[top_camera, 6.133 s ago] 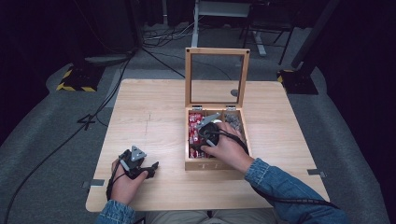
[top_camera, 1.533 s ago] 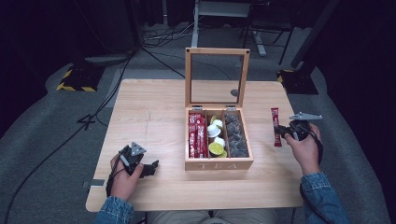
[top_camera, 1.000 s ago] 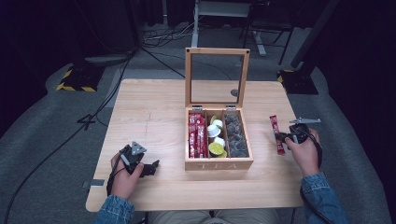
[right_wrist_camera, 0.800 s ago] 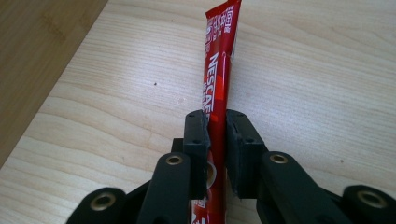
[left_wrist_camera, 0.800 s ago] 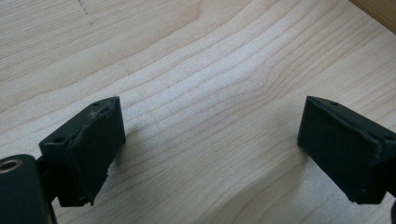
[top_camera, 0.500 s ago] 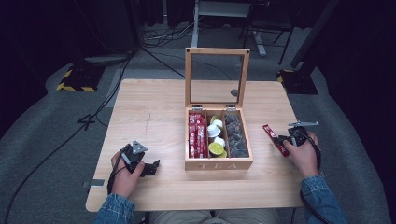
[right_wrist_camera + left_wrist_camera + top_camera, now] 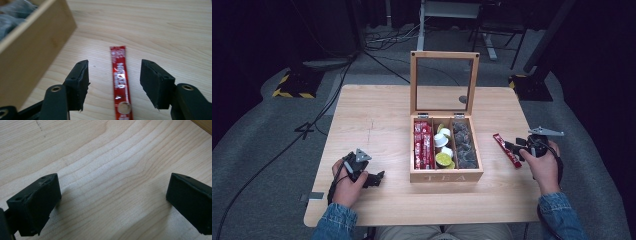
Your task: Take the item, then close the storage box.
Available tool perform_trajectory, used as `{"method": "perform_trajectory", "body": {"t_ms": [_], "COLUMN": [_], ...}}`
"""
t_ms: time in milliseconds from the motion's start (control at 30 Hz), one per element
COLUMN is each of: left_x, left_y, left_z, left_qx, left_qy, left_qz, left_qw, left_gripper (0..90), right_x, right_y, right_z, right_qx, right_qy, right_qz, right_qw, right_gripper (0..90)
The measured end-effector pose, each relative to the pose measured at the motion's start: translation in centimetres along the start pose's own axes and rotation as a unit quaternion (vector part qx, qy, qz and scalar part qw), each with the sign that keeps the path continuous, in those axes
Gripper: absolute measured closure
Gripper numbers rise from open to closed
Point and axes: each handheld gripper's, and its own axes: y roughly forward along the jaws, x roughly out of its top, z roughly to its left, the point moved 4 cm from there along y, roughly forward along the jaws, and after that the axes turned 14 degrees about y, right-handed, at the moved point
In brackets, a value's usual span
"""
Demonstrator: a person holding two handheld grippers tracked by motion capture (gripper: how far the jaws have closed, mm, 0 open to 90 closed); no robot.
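Red sachet (image 7: 507, 149) lies flat on tabletop (image 7: 377, 115), right of wooden tea box (image 7: 445, 146), just beside but apart from it. Right tool (image 7: 518, 148): jaws spread wide, one each side of sachet's near end, no contact, nothing gripped. Left tool (image 7: 377, 177): near-left of tabletop, well apart from box; jaws wide open w/ bare wood between. Box lid upright; compartments hold red sachets, pods, dark packets.

Lab or studio recording space. Dark surroundings, grey carpet (image 7: 257, 145), floor cables (image 7: 377, 50), hazard-striped stand base (image 7: 292, 87). Lone wooden desk (image 7: 377, 115).
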Motion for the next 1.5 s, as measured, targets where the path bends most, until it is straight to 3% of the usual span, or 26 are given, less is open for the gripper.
{"method": "perform_trajectory", "body": {"t_ms": [133,467,700,900,1300,1500], "left_x": [0.2,0.2,0.2,0.2,0.2,0.2], "left_y": [0.1,0.2,0.2,0.2,0.2,0.2], "left_z": [0.1,0.1,0.1,0.1,0.1,0.1], "left_qx": [0.000,0.002,0.002,0.002,0.002,0.002], "left_qy": [0.000,-0.001,-0.001,-0.001,0.000,-0.001], "left_qz": [0.001,0.001,0.001,0.001,0.001,0.001], "left_qw": [1.0000,1.0000,1.0000,1.0000,1.0000,1.0000], "left_gripper": [0.0,0.0,0.0,0.0,0.0,0.0], "right_x": [0.7,4.7,6.7,8.4,13.3,15.4], "right_y": [-1.2,-3.6,-4.3,-4.4,-3.5,-2.4], "right_z": [1.3,4.2,5.4,6.4,8.6,9.5], "right_qx": [0.027,0.046,0.072,0.085,0.088,0.100], "right_qy": [-0.011,-0.063,-0.063,-0.076,-0.107,-0.104], "right_qz": [-0.011,-0.037,-0.051,-0.057,-0.067,-0.071], "right_qw": [0.9995,0.9963,0.9941,0.9919,0.9881,0.9870], "right_gripper": [40.6,39.8,39.8,39.5,38.9,38.9]}}
